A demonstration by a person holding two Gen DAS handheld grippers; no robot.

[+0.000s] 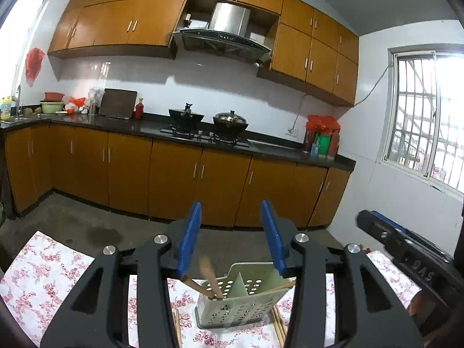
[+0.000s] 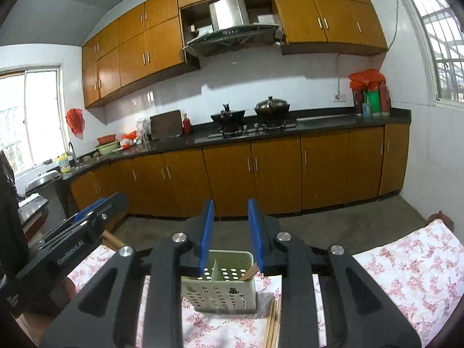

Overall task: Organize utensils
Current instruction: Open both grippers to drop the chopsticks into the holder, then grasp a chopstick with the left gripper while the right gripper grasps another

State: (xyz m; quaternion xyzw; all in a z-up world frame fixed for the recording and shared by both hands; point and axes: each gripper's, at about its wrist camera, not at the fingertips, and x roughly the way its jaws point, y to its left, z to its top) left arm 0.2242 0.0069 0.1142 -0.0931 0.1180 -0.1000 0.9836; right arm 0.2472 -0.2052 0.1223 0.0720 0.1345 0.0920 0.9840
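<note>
So in your left wrist view the left gripper point(image 1: 230, 237) has its blue pads parted with nothing between them, hanging above the pale green utensil holder point(image 1: 240, 298) that stands on the floral cloth point(image 1: 43, 278) over the bench. A wooden spoon point(image 1: 209, 275) sticks up out of the holder's left compartment, blurred, and a wooden stick point(image 1: 282, 286) pokes out of the right one. A few chopsticks point(image 1: 279, 326) lie flat on the cloth just beside the holder's right side. Your right wrist view has the right gripper point(image 2: 231, 237) hanging over the same holder point(image 2: 220, 290), open a bit narrower, also holding nothing, with one stick tip point(image 2: 249, 272) showing in the right compartment and the loose chopsticks point(image 2: 273, 322) right of the base
</note>
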